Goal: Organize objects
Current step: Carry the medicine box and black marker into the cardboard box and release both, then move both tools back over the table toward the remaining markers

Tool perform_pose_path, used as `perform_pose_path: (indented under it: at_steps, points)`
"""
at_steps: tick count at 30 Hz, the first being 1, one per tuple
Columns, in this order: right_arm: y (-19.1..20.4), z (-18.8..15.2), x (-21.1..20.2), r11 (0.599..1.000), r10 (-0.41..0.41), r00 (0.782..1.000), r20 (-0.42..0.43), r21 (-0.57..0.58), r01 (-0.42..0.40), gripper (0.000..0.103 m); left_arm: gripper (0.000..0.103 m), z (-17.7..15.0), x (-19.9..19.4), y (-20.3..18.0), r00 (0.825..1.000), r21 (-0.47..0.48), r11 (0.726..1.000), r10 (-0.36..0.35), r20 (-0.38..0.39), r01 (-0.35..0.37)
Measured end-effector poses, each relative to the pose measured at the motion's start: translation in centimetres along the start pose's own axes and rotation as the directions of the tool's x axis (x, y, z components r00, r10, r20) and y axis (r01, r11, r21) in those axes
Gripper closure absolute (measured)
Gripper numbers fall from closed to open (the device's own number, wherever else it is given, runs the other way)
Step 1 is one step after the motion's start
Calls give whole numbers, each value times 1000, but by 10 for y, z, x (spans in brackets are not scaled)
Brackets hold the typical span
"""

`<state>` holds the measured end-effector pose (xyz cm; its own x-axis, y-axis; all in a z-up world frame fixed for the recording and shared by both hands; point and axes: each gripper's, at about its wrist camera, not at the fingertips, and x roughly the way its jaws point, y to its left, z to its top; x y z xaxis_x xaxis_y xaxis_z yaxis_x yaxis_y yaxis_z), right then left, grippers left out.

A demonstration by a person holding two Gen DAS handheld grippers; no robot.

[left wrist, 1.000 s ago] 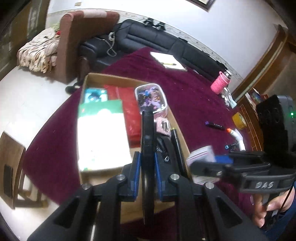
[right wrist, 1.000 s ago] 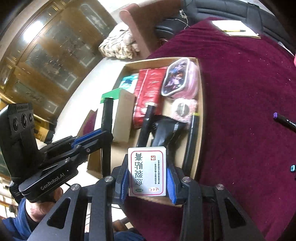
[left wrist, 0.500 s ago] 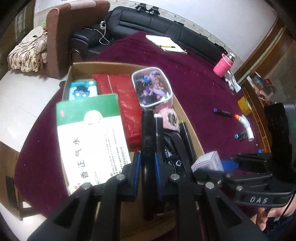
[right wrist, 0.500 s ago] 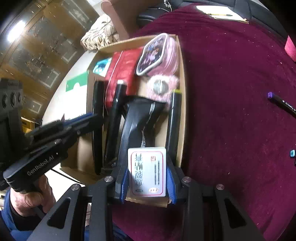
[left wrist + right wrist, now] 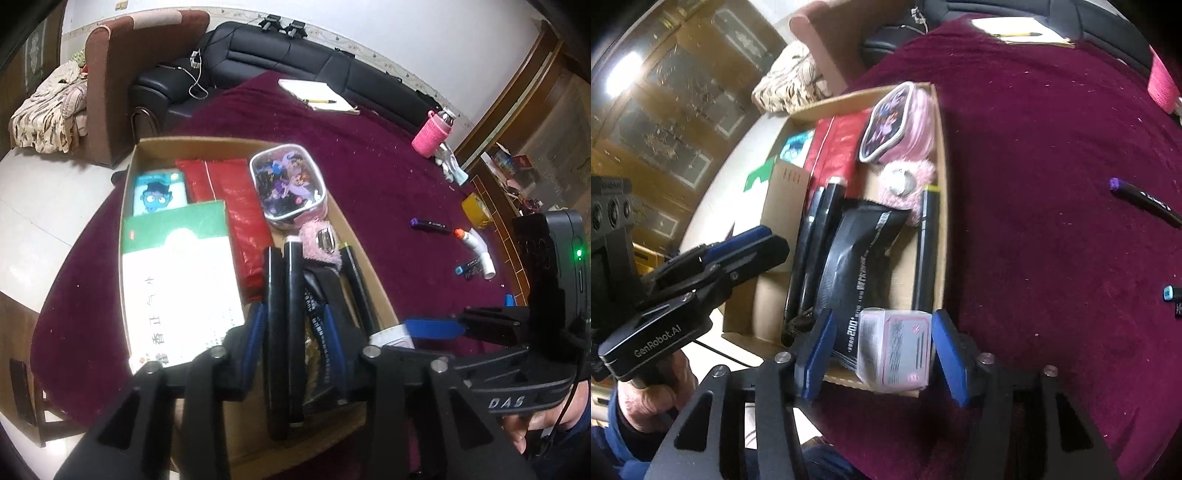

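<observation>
An open cardboard carton [image 5: 236, 141] sits on the maroon tablecloth. My left gripper [image 5: 293, 308] hangs over its near end with its jaws opening. Two black markers [image 5: 275, 332] lie side by side in the carton between the blue pads, which stand clear of them. My right gripper [image 5: 884, 317] is at the carton's near right corner [image 5: 942, 184], its jaws also opening. A small pink-and-white box [image 5: 897, 350] sits tilted between its pads, with a gap on each side. In the other wrist's view I see the right gripper [image 5: 413, 332] and the left gripper [image 5: 774, 238].
The carton holds a green-and-white box [image 5: 177, 280], a red packet [image 5: 229, 206], a printed pencil case [image 5: 288, 184], a pink fluffy item [image 5: 319, 243] and a black pouch [image 5: 857, 258]. On the cloth lie a purple-capped marker [image 5: 430, 224], a white tube [image 5: 476, 247], a notebook [image 5: 317, 96] and a pink bottle [image 5: 430, 134].
Both pairs of jaws have opened. The black marker left my left pads and lies in the carton; the small box has tipped free between my right pads. Both grippers sank closer to the carton.
</observation>
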<state>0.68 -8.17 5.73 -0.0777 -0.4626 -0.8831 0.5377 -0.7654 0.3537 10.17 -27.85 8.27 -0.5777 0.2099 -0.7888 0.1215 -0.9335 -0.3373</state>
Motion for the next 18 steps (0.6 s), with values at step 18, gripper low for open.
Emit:
perform_pose_path:
  at_steps: [18]
  points:
    - [-152,-61,-86,926,-53,989,139,378,-3,45,65,24,36,-129,997,254,965,-63,-37,71]
